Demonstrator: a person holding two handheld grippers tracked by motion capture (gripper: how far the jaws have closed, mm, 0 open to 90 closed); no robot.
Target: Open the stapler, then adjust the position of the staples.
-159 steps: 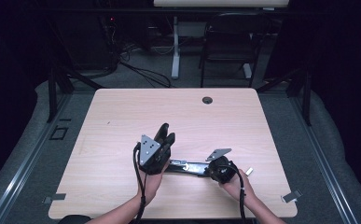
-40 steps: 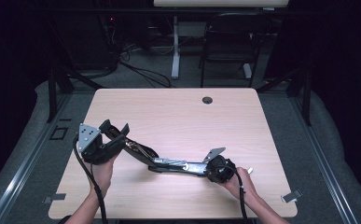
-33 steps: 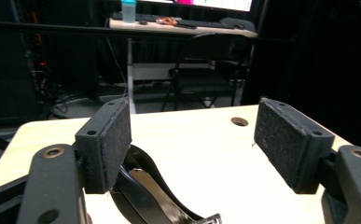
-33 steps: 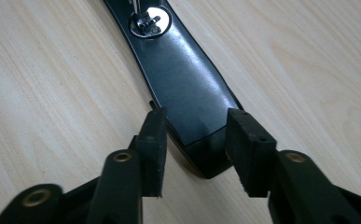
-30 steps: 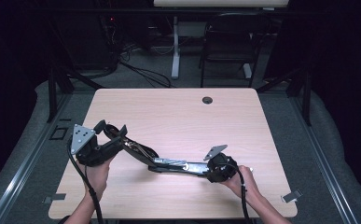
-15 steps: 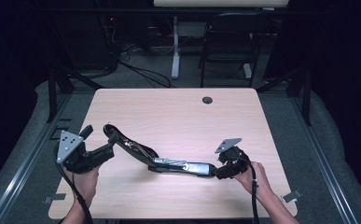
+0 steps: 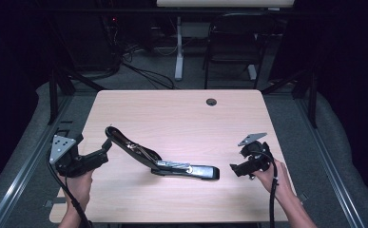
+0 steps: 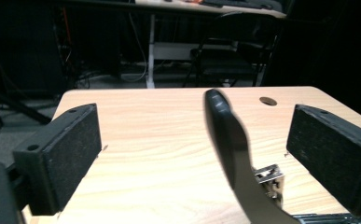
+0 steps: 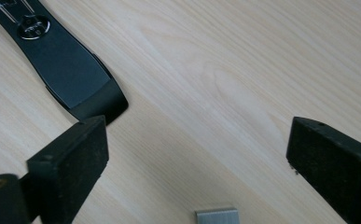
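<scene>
Lying opened mid-worktop point(image 7: 124, 109), black stapler point(image 7: 162, 159) is resting free; left hand-held gripper point(image 7: 106, 149) at nine o'clock, right hand-held gripper point(image 7: 235, 169) at three, both sitting spread.

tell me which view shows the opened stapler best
The high view: the whole stapler lies on the table, top arm raised toward the left gripper. The left gripper view shows its raised arm between open jaws; the right gripper view shows its base end.
</scene>
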